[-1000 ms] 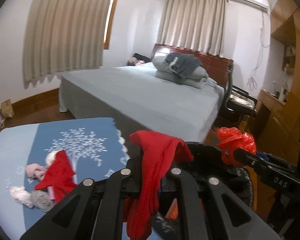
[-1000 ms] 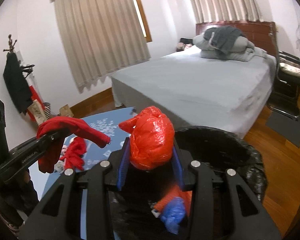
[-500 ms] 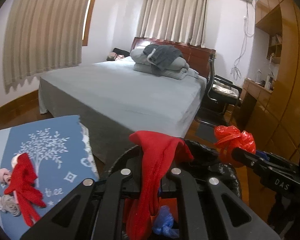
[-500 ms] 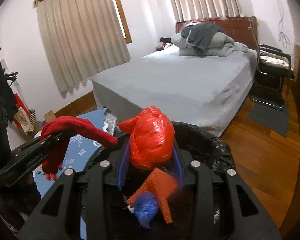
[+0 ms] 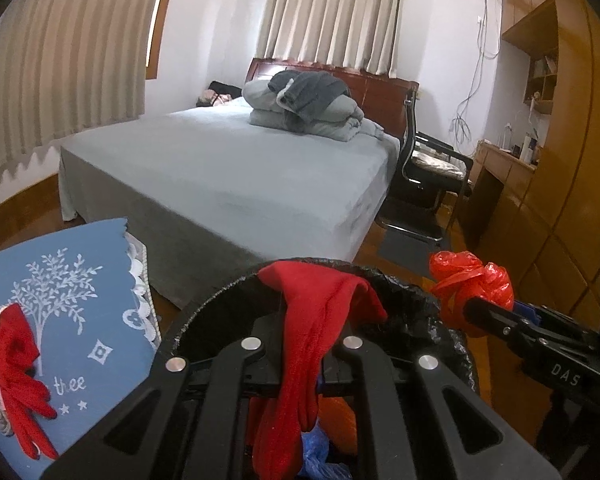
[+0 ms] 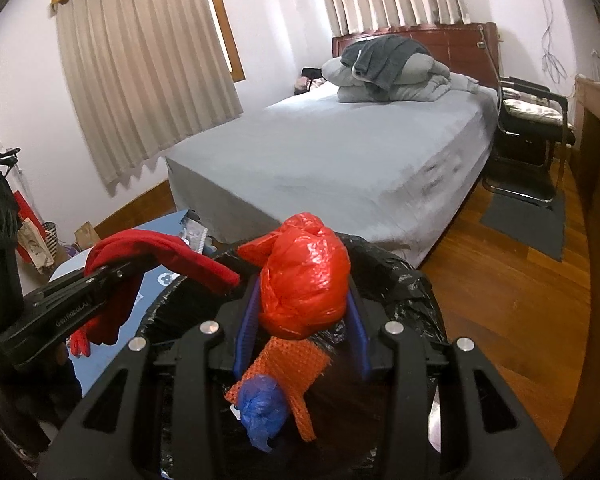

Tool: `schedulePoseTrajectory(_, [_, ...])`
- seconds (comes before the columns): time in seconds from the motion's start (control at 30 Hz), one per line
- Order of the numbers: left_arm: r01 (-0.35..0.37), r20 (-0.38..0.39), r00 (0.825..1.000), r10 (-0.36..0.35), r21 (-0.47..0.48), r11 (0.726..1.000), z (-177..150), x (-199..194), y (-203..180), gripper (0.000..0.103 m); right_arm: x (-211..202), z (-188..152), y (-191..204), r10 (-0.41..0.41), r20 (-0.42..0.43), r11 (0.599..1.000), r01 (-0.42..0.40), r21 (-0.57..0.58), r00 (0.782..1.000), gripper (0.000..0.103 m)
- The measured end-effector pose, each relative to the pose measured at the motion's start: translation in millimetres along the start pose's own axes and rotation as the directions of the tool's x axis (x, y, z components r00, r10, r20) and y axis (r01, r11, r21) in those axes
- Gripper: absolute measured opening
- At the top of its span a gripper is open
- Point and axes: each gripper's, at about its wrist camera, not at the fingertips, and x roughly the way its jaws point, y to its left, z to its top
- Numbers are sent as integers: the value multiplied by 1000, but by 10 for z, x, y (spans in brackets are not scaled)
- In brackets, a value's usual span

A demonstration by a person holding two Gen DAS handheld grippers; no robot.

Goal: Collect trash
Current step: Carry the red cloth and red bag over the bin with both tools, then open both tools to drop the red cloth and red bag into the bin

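Both tools have swung from the blue tree-printed bench cloth (image 5: 72, 320) to above the black-lined round trash bin (image 6: 404, 280), whose orange mesh scrap (image 6: 292, 368) and blue plastic wad (image 6: 262, 404) now show, the right tool (image 6: 304, 312) having just loosened slightly around its crumpled red plastic bag (image 6: 304, 276).

- Two black two-finger grippers: left gripper (image 5: 300, 344), right gripper (image 6: 304, 308), both above the black-lined round trash bin (image 6: 400, 276).
- Two red knitted gloves: one (image 5: 316, 320) over the bin, one (image 5: 16, 364) left of it.
- One crumpled red plastic bag (image 6: 304, 276) over the bin.
- One orange mesh net (image 6: 292, 364) and one blue plastic wad (image 6: 260, 404) inside the bin.
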Motion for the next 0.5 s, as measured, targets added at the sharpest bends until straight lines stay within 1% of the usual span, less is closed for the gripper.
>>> schedulePoseTrajectory(0.03, [3,-4,1000,-3,-1,1000,-3,11,5,13,1,2,0,-4,-1,1000,4,0,1000,43])
schedulePoseTrajectory(0.07, [9,-8,1000,-9,-2,1000,-8,17,1,22,11,-2,-8,-8,-3,1000,8,1,1000,45])
schedulePoseTrajectory(0.1, [15,-15,1000,-15,-3,1000,-15,22,5,28,20,-10,-18,-16,-4,1000,16,3,1000,51])
schedulePoseTrajectory(0.13, [18,-17,1000,-18,-6,1000,-21,23,3,43,20,-6,-17,-21,-3,1000,21,4,1000,55])
schedulePoseTrajectory(0.17, [23,-18,1000,-23,-9,1000,-26,23,11,50,20,-12,-23,-25,-1,1000,25,6,1000,57])
schedulePoseTrajectory(0.2, [29,-18,999,-29,-12,1000,-37,17,15,51,21,-17,-30,-29,0,1000,29,7,1000,61])
schedulePoseTrajectory(0.23, [30,-21,999,-30,-12,999,-47,20,20,55,18,-16,-39,-37,3,999,37,9,999,68])
schedulePoseTrajectory(0.27, [31,-23,999,-31,-11,999,-64,19,24,59,11,-17,-47,-47,8,999,47,11,999,71])
schedulePoseTrajectory(0.33, [26,-22,999,-27,-9,1000,-83,5,46,62,-9,-45,-61,-60,16,998,60,15,998,83])
schedulePoseTrajectory(0.37, [21,-21,1000,-22,-11,1000,-83,-6,59,66,-22,-45,-57,-66,23,998,66,17,998,87])
schedulePoseTrajectory(0.4, [14,-18,1000,-14,-15,1000,-89,-29,81,69,-33,-44,-55,-72,28,997,71,17,997,91])
schedulePoseTrajectory(0.47, [-7,-3,1000,7,-28,1000,-92,-82,131,82,-49,-44,-33,-73,34,997,73,10,997,93])
schedulePoseTrajectory(0.5, [-12,-1,1000,12,-31,999,-95,-93,143,84,-42,-38,-32,-72,33,997,72,6,997,94])
